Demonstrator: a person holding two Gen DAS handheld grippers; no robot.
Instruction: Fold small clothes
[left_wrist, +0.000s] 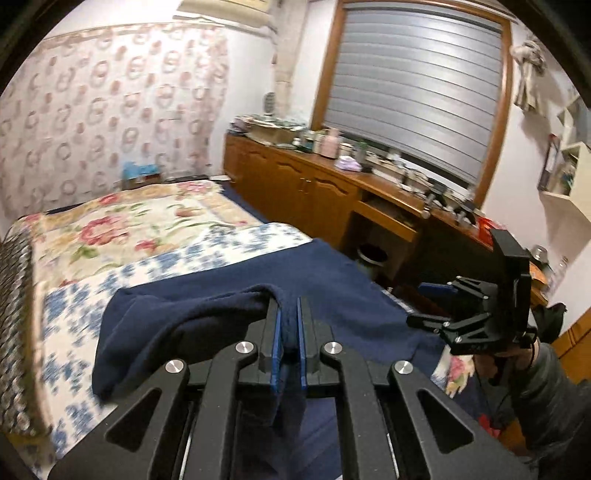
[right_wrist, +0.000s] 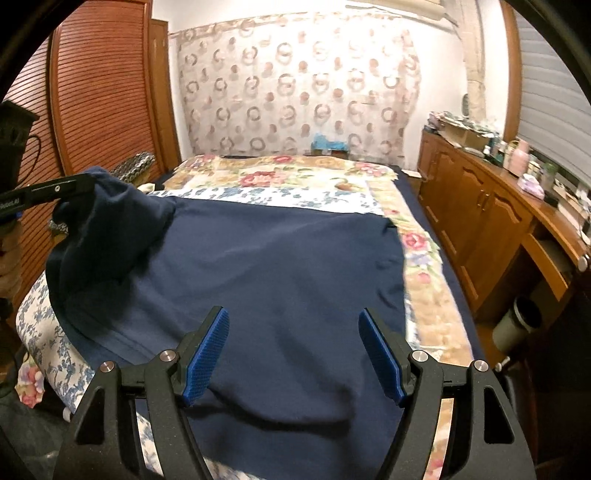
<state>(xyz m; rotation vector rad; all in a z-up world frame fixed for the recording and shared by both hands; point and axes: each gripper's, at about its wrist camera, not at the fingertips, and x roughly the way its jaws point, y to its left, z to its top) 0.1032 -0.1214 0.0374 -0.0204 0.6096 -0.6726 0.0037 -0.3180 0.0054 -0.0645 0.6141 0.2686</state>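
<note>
Left wrist view: my left tongs (left_wrist: 289, 325) are pinched shut on an edge of the navy garment (left_wrist: 229, 295), with cloth bunched between the blue pads and draped off to the left. The rest of the garment lies spread on the bed (left_wrist: 122, 229), over the floral bedspread. From the right wrist view, the right tongs (right_wrist: 293, 354) stand wide apart above the near hem, holding nothing; the pads do not touch the cloth as far as I can tell.

Risks, as I judge them:
- The pinch takes only a thin fold near the pad tips; a quick carry across could let it slip out.
- With the near hem unheld, dragging the lifted side may pull the whole garment across the bedspread and skew the fold.
- The lifted cloth could double under itself and leave a lump.

Writing: small white lettering on the side of the left tongs in the right wrist view, too blurred to read. No brand visible on the garment.
</note>
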